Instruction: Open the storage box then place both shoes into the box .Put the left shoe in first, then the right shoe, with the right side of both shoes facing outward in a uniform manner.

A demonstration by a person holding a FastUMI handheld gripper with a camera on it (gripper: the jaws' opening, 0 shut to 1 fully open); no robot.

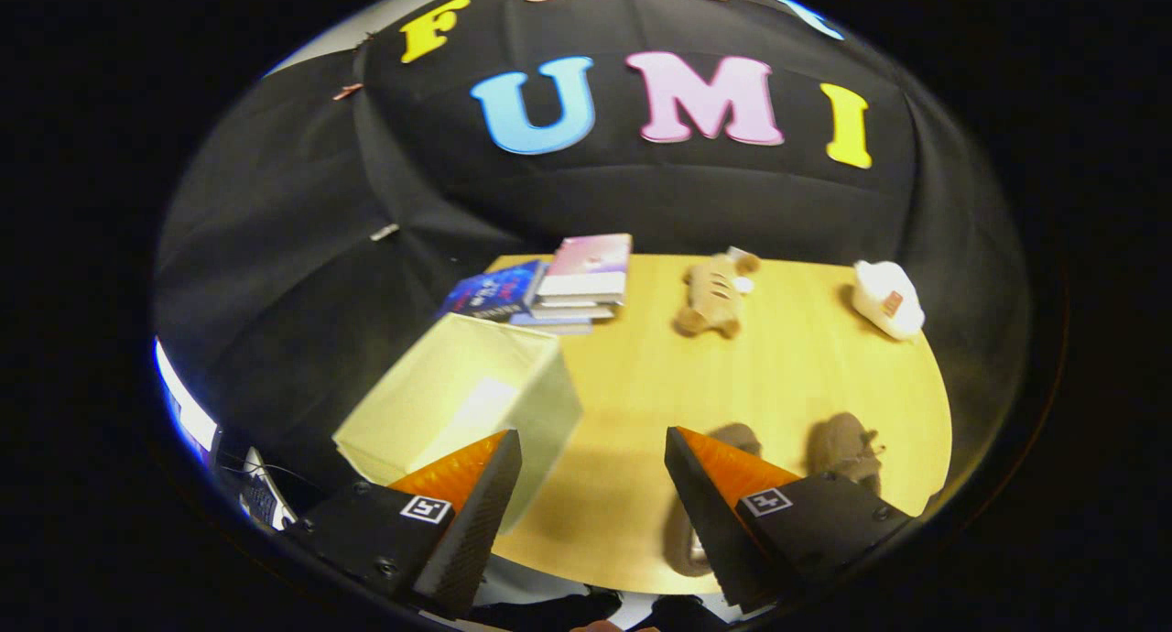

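So the gripper [593, 485] is hanging up above the wooden table [641, 385], fingers spread wide apart and holding nothing, just bare tabletop showing in the gap between them.

The storage box [462, 398] is a pale yellow-green fabric-looking thing sitting at about 10 o'clock from the fingertips, right beside the left finger, which overlaps its near corner. It looks open at the top, and the inside is pale. Hard to tell if there's a lid anywhere.

The two shoes are brownish and a bit blurry. One shoe [847, 449] is at roughly 3 o'clock from the fingertips, just past the right finger. The other shoe [687, 531] is mostly hidden behind that right finger, only bits of it peeking out on either side. Both are on the table, outside the box. Which one's left and which one's right can't be made out.

Farther off, at 12 o'clock, there's a stack of books [558, 288] near the far edge, a tan plush toy [714, 298] at about 1 o'clock, and a white plush toy [886, 299] out around 2 o'clock.
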